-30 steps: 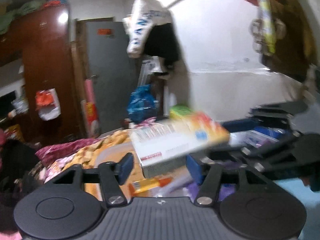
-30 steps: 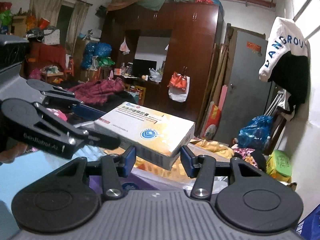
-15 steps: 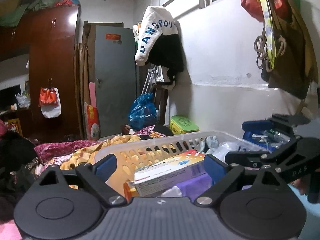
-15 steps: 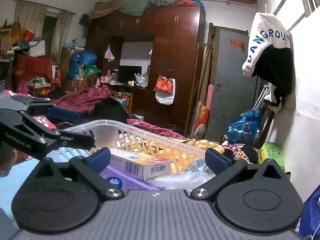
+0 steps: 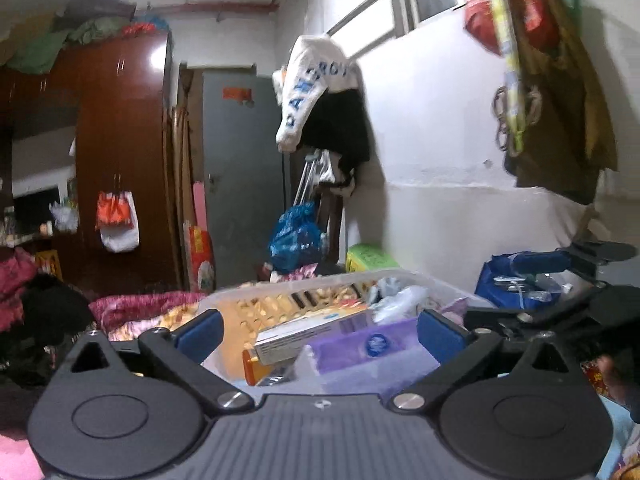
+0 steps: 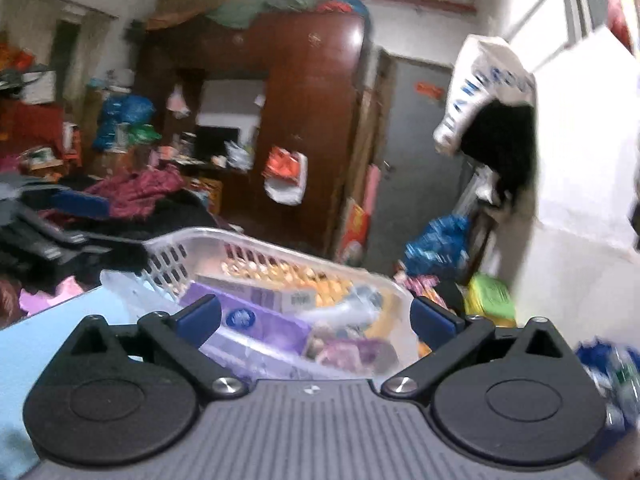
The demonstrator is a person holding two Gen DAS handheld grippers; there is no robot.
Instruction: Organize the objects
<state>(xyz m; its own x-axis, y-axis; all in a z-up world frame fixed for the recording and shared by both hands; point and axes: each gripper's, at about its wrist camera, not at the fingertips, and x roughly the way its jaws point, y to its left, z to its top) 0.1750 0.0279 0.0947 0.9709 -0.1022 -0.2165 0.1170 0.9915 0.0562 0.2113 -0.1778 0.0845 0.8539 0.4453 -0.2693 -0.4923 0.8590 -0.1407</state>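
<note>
Left wrist view alone shows the right gripper [image 5: 560, 276] at right; its own left gripper [image 5: 320, 328] is opening wide, empty, facing the basket [image 5: 304, 284] holding a box [image 5: 312, 328].

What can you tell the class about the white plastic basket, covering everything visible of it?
The white plastic basket is translucent, with a smooth rounded rim and walls pierced by rows of slots. It sits upright beside a light blue surface, in front of both cameras. Inside lie a long white and orange box, a purple pack and crumpled clear wrapping. Neither hand-held gripper touches it.
</note>
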